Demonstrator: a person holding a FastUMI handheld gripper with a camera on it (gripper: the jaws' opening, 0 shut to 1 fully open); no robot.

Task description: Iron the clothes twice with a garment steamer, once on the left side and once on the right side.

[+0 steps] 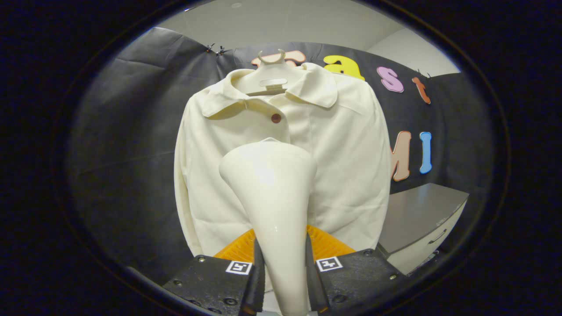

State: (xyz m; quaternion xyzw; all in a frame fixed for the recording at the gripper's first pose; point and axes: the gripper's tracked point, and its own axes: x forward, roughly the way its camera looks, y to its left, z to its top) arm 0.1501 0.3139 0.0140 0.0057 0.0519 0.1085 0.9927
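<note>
A cream collared jacket (347,166) with a brown button (275,118) hangs on a white hanger (272,74) against the black cloth wall. My gripper (284,272) is shut on the cream garment steamer (272,197), both fingers pressing its narrow handle. The steamer's wide head rises ahead of the fingers, in front of the jacket's middle just below the button. Whether the head touches the cloth I cannot tell. It hides the jacket's centre front.
A grey cabinet (421,219) with a drawer handle stands to the right, beside the jacket's lower edge. An orange ribbed object (327,245) lies just behind the fingers below the jacket's hem. Black cloth surrounds the jacket on the left.
</note>
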